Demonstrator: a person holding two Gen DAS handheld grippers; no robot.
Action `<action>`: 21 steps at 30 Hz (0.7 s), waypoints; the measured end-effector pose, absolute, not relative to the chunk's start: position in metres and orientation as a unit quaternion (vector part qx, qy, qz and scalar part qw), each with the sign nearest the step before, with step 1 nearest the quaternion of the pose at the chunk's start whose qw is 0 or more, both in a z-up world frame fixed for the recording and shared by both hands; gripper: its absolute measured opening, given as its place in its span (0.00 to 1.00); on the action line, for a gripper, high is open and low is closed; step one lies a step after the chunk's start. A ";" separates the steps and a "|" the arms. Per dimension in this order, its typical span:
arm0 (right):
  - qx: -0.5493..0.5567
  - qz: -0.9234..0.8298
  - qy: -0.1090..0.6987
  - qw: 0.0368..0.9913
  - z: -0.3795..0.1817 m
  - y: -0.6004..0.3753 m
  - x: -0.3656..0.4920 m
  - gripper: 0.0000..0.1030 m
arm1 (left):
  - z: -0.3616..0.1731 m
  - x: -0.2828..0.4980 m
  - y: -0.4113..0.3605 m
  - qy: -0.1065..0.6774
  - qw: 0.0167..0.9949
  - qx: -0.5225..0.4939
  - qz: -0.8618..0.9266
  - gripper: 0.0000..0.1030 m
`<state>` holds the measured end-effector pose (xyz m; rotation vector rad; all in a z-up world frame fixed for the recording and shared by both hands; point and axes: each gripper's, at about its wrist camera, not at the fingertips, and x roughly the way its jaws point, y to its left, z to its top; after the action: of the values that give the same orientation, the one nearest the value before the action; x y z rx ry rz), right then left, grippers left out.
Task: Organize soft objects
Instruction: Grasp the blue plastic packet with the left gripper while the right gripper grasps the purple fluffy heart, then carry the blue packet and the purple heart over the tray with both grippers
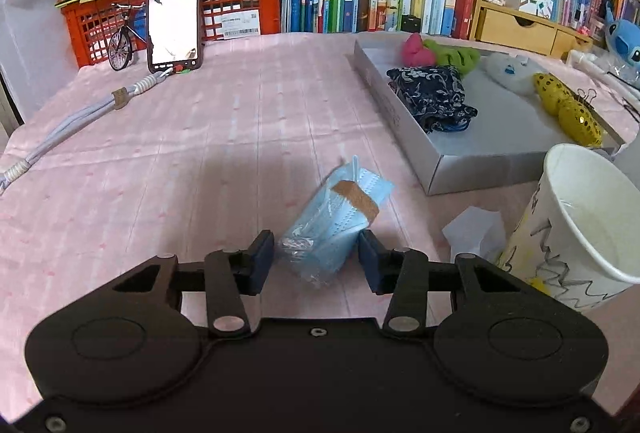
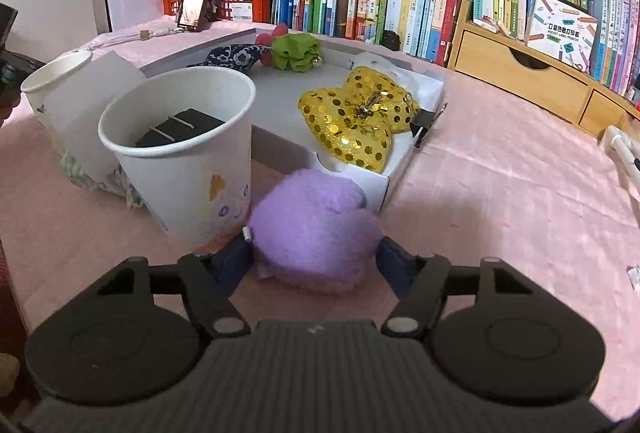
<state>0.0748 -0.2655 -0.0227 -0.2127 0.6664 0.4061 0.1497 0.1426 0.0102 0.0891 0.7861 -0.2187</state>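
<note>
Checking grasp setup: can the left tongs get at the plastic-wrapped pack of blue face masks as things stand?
Probably yes. The left tongs stand open astride the near end of the plastic-wrapped pack of blue face masks, with nothing between.

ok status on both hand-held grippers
Left hand-held gripper open around mask pack. Right straddles purple pompom, grip unclear. Paper cup close beside.

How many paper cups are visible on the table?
2. One paper cup stands beside the purple plush, holding a dark object. The second cup stands behind it, further left. Others may be hidden.
</note>
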 end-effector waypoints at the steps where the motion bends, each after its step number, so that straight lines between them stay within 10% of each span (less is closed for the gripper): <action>1: -0.103 0.198 0.323 0.920 -0.022 -0.265 0.074 0.67 | 0.011 0.150 0.142 0.382 0.917 0.046 -0.105 0.42; 21: -0.075 0.137 0.288 0.945 0.007 -0.301 0.061 0.65 | 0.046 0.157 0.153 0.372 0.926 0.016 -0.068 0.41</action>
<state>0.0611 -0.3006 0.0066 -0.1521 0.5862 0.2793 0.1570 0.1531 0.0464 0.0321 0.7628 -0.1388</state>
